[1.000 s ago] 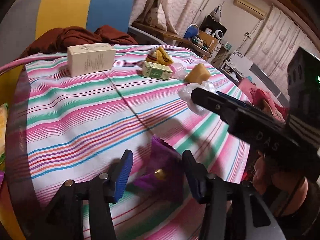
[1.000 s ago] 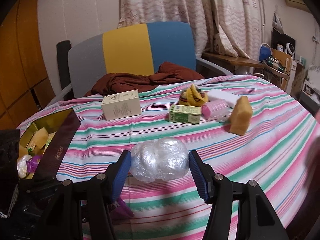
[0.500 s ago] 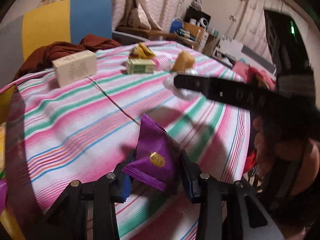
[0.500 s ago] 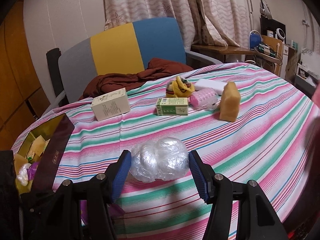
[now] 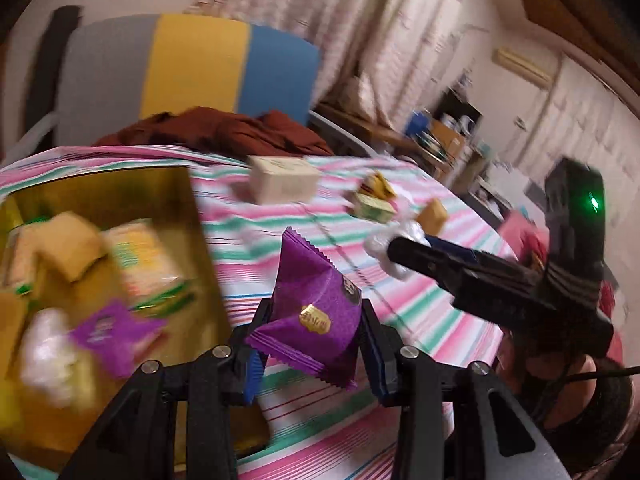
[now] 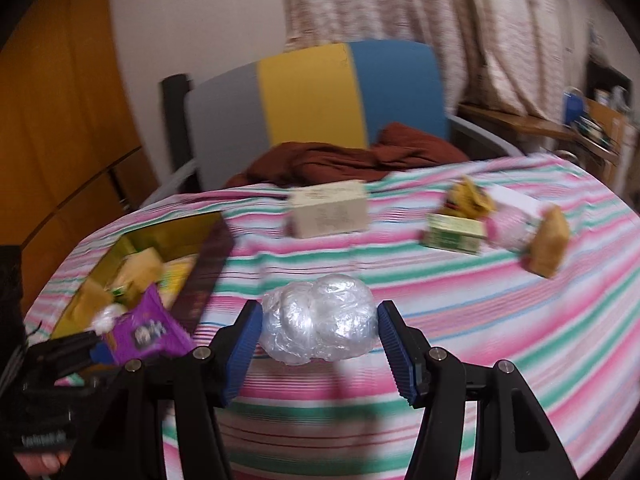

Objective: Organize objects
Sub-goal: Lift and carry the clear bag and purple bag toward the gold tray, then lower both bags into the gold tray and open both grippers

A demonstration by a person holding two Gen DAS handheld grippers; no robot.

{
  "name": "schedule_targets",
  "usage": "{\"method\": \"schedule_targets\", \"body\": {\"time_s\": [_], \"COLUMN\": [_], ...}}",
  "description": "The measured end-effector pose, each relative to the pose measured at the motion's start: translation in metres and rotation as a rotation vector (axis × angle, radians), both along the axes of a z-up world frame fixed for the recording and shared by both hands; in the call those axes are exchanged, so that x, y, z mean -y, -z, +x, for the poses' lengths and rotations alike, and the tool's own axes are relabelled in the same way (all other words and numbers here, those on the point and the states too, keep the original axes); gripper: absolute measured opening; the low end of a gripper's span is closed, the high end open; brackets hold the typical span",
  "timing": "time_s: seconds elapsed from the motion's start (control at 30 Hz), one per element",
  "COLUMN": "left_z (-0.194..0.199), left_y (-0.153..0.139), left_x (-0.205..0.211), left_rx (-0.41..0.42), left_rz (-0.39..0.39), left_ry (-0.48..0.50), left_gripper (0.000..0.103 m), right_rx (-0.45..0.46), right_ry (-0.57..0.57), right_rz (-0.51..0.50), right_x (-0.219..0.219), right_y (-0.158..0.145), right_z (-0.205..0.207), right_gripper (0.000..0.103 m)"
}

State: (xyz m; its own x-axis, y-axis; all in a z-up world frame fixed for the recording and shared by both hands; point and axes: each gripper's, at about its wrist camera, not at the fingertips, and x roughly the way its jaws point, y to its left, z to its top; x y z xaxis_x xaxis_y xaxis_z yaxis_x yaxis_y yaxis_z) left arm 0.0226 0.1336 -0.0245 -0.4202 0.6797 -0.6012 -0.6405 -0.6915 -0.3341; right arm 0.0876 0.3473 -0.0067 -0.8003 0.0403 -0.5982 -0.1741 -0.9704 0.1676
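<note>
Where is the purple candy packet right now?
The purple packet is pinched in the left gripper, held above the striped tablecloth just right of the gold box. The right wrist view shows it at lower left, beside that box.

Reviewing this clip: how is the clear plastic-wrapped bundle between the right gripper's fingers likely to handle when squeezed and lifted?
The plastic-wrapped bundle looks crinkled and puffy, so it will probably compress rather than resist the right gripper. It seems light for its bulk. The glossy film may be slippery, and its rounded shape could let it twist or squirm out between the pads.
</note>
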Motion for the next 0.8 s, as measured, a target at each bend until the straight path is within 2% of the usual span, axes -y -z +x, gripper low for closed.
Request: {"method": "schedule_targets", "body": {"time_s": [0.27, 0.5, 0.63, 0.73, 0.8], "left_z": [-0.021, -0.039, -0.045, -0.048, -0.047], "left_y": [-0.003, 0.018, 0.028, 0.035, 0.036], "left_x": [0.090, 0.146, 0.158, 0.162, 0.162], "left_rx": [-0.002, 0.075, 0.103, 0.135, 0.143], "left_rz": [-0.003, -0.030, -0.042, -0.052, -0.055], "left_ry": [-0.224, -0.362, -0.393, -0.404, -0.410], "left_gripper": [0.041, 0.041, 0.041, 0.042, 0.044], "right_rx": [-0.005, 0.064, 0.100, 0.096, 0.093], "right_ry": [-0.271, -0.436, -0.473, -0.466, -0.460], "right_rz": [0.043, 0.051, 0.032, 0.039, 0.028], "right_x": [0.088, 0.153, 0.169, 0.169, 0.167], "right_y": [-0.012, 0.001, 0.008, 0.009, 0.008], "right_z": [-0.027, -0.047, -0.052, -0.050, -0.049], "right_gripper": [0.060, 0.063, 0.066, 0.075, 0.075]}}
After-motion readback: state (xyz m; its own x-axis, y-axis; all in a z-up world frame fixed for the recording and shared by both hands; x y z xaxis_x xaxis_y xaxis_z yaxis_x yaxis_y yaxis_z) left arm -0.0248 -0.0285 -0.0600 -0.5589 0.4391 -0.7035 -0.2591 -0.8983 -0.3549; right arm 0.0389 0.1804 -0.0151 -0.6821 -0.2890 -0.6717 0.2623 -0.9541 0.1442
